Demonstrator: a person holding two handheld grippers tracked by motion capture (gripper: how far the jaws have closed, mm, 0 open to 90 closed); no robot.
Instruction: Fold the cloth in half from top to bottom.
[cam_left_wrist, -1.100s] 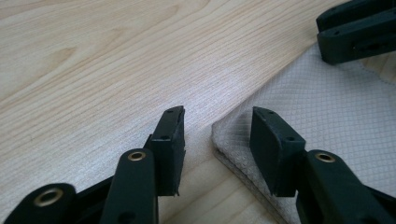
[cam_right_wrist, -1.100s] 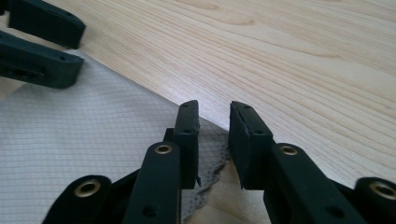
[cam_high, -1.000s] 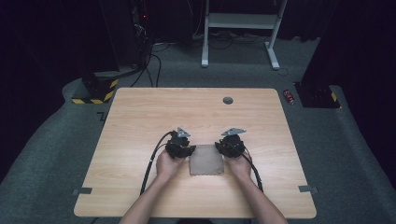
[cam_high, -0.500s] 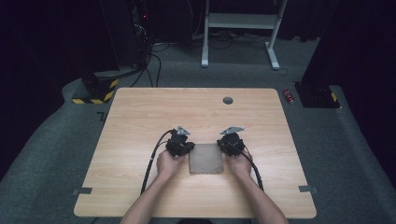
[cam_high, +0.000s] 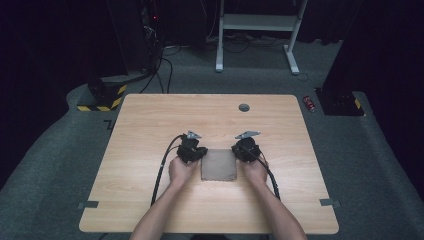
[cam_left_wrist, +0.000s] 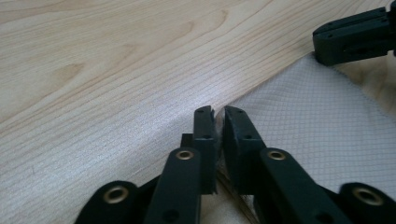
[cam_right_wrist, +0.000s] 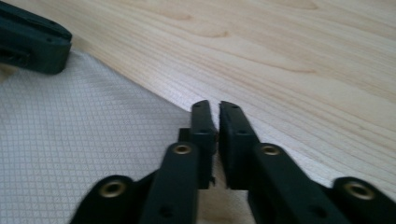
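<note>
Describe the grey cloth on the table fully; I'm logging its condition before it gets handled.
The grey cloth is a small, roughly square piece of pale fabric with a fine grid weave, lying flat on the wooden table near the person's edge. The left hand-held gripper sits at its left edge, the right hand-held gripper at its right edge, jaws nearly together there.

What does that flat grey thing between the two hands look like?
Look at the light wooden table and find the person's two hands near its front edge. Flat between them lies a small, square, grey-beige piece of cloth with a fine grid weave. It is the only soft, pale thing there; the tongs beside it are black.
</note>
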